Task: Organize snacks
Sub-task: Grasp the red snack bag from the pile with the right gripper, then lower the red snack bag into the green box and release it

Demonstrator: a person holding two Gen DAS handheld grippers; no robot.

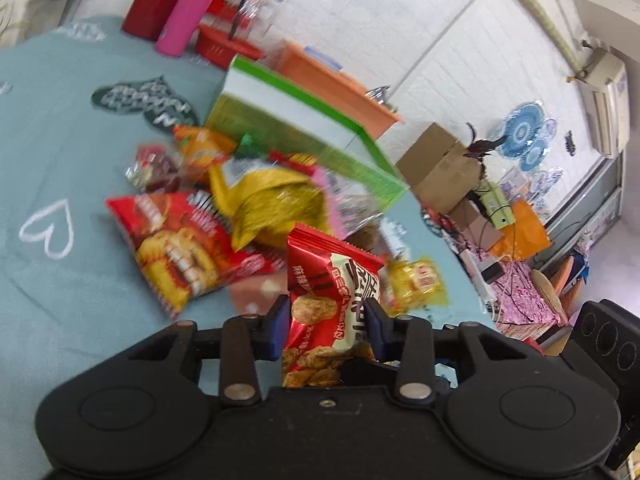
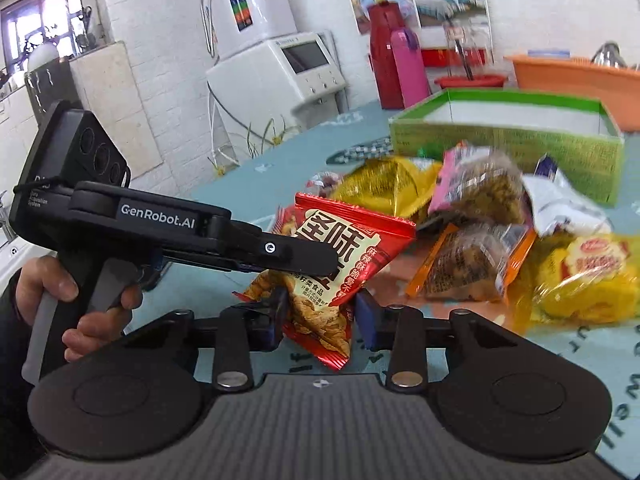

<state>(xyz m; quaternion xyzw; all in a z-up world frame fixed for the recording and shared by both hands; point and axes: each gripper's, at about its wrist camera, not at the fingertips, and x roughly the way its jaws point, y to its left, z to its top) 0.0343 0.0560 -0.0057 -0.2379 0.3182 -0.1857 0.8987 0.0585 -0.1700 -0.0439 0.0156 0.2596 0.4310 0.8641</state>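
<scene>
Now red snack packet pinched upright in left claw, above table.

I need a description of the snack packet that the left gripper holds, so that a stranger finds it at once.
On the blue-green tablecloth, in front of the green cardboard box, lies a heap of snack bags. The red packet is raised just before that heap, clamped in the left gripper. Unlike its neighbours, it has a cream panel with large dark Chinese characters and pictured fried pieces.
</scene>
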